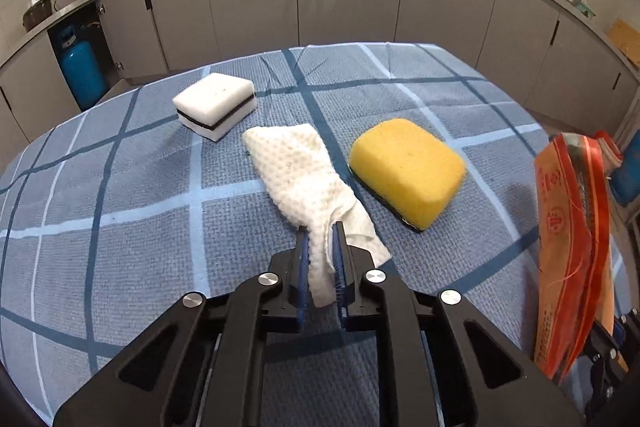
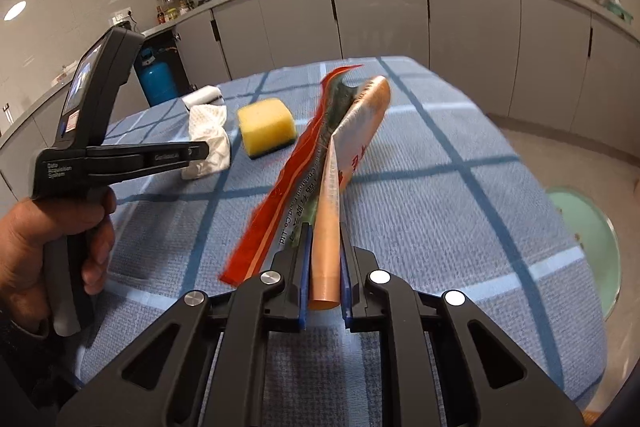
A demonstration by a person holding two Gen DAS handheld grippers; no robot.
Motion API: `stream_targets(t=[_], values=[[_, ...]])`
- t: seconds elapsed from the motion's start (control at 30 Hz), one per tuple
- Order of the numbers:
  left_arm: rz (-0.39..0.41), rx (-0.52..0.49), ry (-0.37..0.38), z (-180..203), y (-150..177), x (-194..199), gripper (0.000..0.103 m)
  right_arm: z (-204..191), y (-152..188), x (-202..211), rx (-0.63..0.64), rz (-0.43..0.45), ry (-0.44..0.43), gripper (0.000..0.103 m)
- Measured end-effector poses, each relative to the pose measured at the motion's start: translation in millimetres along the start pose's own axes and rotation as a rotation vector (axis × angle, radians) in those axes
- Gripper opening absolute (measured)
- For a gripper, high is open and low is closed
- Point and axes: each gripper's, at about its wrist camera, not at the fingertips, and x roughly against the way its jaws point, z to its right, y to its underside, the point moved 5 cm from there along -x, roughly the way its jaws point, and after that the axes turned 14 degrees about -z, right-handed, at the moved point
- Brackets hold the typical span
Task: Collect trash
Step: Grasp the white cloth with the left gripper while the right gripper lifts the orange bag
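the left gripper (image 1: 320,227) was clamped tight, its handle gripped by the person's left hand (image 2: 48,247). the right gripper (image 2: 325,229) was likewise pinched shut, raised above the table.

Orange snack wrapper (image 2: 320,163): printed "Food Co., Ltd." beside Chinese characters, unreadable. Left tool (image 2: 200,151) body: white lettering "Data Acquisition System"; further embossed wording on its arm, illegible.

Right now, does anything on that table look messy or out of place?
Only the rubbish, and it's already being picked up: a crumpled paper towel in the left gripper, a torn orange wrapper in the right gripper.
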Motion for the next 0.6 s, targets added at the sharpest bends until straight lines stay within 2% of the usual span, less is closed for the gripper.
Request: stream_targets(t=[0.27, 0.4, 0.6], values=[[0.109, -0.030, -0.033, 2, 2, 52, 0.011, 11, -9, 23, -0.005, 0.068, 0.036, 0.013], [0.166, -0.069, -0.033, 18, -1, 75, 0.011, 22, -11, 34, -0.021, 0.093, 0.059, 0.013], [0.197, -0.116, -0.011, 46, -8, 88, 0.011, 41, -14, 51, -0.054, 0.127, 0.089, 0.013]])
